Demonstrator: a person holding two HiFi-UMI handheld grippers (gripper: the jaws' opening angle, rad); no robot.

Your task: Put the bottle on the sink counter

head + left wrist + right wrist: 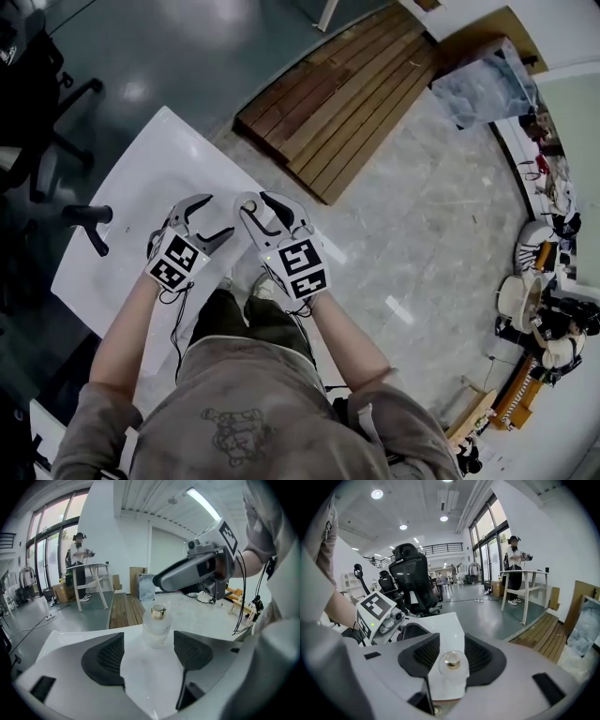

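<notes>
A small clear glass bottle (156, 626) with a gold cap stands upright on the white sink counter (131, 202). My right gripper (255, 201) hangs over it, open. In the right gripper view the bottle (451, 662) shows from above between the two dark pads (423, 654), which do not press on it. My left gripper (216, 217) sits just to the left, open and empty. In the left gripper view the bottle stands a little beyond that gripper's tips, under the grey finger (187, 573) of the right gripper.
A black faucet handle (90, 221) sticks up at the counter's left. Wooden decking (337, 94) lies on the floor beyond the counter. Black office chairs (412, 581) stand behind it. A person (79, 557) works at a white table in the distance. Clutter (544, 309) lines the right wall.
</notes>
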